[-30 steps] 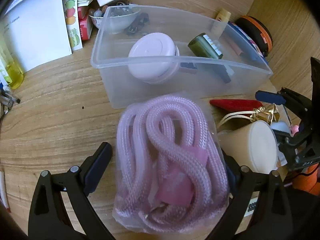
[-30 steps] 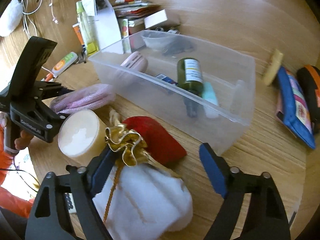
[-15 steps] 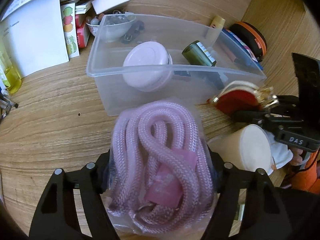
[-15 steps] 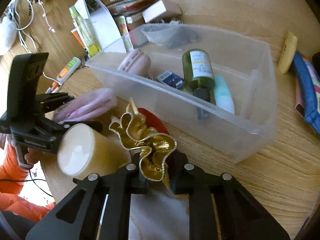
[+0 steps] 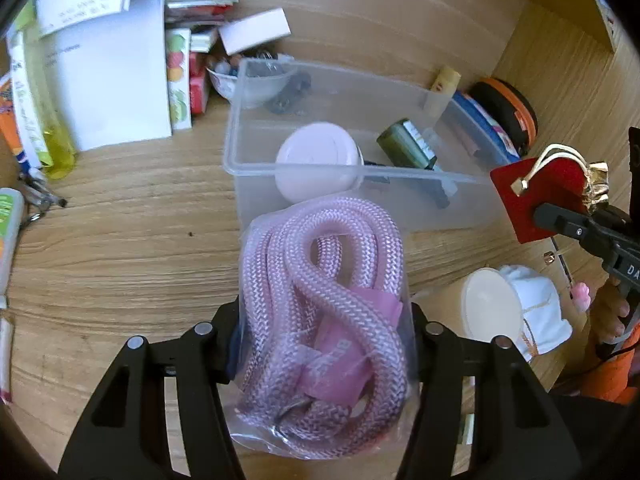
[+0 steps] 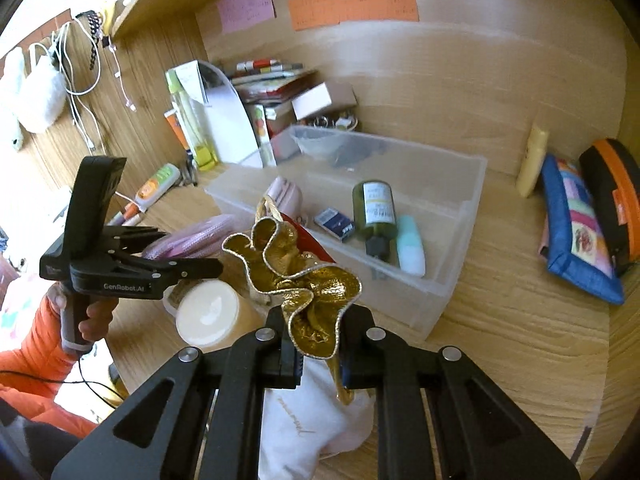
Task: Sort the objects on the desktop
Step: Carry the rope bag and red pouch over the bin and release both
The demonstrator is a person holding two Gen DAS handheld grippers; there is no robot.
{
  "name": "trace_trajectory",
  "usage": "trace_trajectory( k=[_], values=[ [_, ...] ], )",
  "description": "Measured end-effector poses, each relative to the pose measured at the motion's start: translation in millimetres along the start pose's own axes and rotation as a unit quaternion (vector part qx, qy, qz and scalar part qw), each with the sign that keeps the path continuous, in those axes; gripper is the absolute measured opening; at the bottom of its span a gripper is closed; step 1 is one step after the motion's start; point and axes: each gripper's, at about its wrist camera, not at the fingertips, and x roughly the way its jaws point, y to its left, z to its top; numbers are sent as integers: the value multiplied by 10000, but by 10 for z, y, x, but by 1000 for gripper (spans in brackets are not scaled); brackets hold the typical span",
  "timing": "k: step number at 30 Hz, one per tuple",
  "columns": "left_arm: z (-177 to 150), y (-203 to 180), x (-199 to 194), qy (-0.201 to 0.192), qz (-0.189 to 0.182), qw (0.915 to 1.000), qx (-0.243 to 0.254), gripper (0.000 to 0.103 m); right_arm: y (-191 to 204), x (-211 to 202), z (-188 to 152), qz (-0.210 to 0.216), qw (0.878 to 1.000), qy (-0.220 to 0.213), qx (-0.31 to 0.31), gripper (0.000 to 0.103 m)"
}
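My left gripper is shut on a clear bag of coiled pink rope, held above the desk in front of the clear plastic bin. My right gripper is shut on the gold frilled neck of a red pouch, lifted off the desk near the bin's front wall. The pouch also shows at the right of the left wrist view. The bin holds a round pink case, a dark green bottle, a mint tube and a small blue box.
A cream-lidded jar and a white cloth bag lie on the desk below the pouch. Books, a white folder and a yellow bottle stand at the back left. A blue patchwork pouch and orange-black case lie right.
Both grippers closed, the left on the rope bag, the right on the pouch's gold neck. Both then lifted their loads off the desk towards the bin.
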Motion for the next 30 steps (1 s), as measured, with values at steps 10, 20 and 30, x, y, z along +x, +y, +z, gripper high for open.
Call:
trace_trajectory(
  k=[10,20,30],
  values=[
    [13,-71,-422,-574,479,9972,77,57,-3,-118,77,68,9996,-280,23,11],
    [227,-84,-617,-948,586,9937,119,57,-107,-161,248,12,9986,-521,98,11],
    [598,-173,-612,-1040,469,9931,280,57,-230,-74,500,-80,9981,-606,123,11]
  ],
)
